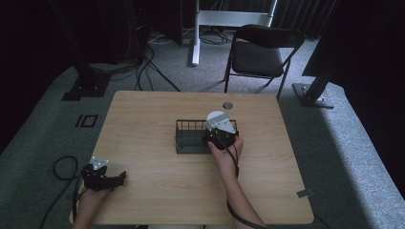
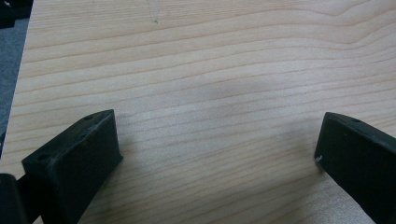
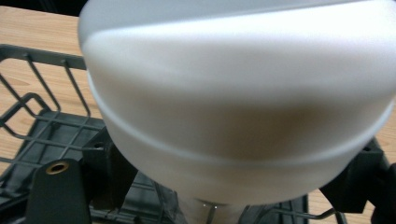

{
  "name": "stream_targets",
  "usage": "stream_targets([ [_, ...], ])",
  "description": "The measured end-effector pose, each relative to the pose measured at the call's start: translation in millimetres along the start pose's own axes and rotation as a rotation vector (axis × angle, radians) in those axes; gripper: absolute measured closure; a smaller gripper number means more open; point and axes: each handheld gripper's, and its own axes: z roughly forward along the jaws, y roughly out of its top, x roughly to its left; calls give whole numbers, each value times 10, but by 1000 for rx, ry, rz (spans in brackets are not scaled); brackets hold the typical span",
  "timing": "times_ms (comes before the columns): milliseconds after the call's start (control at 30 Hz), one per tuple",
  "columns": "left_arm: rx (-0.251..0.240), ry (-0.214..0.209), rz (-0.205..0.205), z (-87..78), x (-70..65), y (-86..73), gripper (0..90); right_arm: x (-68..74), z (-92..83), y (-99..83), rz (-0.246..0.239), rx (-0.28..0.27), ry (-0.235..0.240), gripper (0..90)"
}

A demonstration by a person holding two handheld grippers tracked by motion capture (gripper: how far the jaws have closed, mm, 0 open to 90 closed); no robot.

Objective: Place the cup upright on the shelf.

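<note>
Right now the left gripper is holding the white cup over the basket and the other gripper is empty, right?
Not quite. It is the right gripper that holds the white cup over the basket, as the high view shows. The left gripper is the empty one, open over the table.

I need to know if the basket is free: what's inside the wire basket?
A white cup-like object, held by the right gripper, sits over the basket. The floor beneath it is hidden; the left part looks empty.
</note>
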Motion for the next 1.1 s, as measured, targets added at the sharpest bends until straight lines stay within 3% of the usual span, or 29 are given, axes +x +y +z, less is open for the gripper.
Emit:
stream_targets([
  [100, 0, 0, 0, 0, 0, 0, 2, 5, -5, -26, 1, -17, 6, 183],
  [200, 0, 0, 0, 0, 0, 0, 2, -15, -12, -49, 31, -28, 19, 183],
  [367, 0, 0, 0, 0, 0, 0, 2, -24, -26, -82, 10, -39, 25, 179],
  [533, 0, 0, 0, 0, 0, 0, 1, -60, -49, -92, -1, -56, 65, 128],
  [633, 0, 0, 0, 0, 0, 0, 2, -70, -73, -91, -35, -71, 69, 127],
  [833, 0, 0, 0, 0, 0, 0, 2, -131, -100, -109, -16, -75, 92, 126],
  [1000, 0, 0, 0, 0, 0, 0, 2, -141, -159, -97, -41, -70, 101, 127],
  [1100, 0, 0, 0, 0, 0, 0, 2, -159, -178, -91, -23, -82, 104, 126],
])
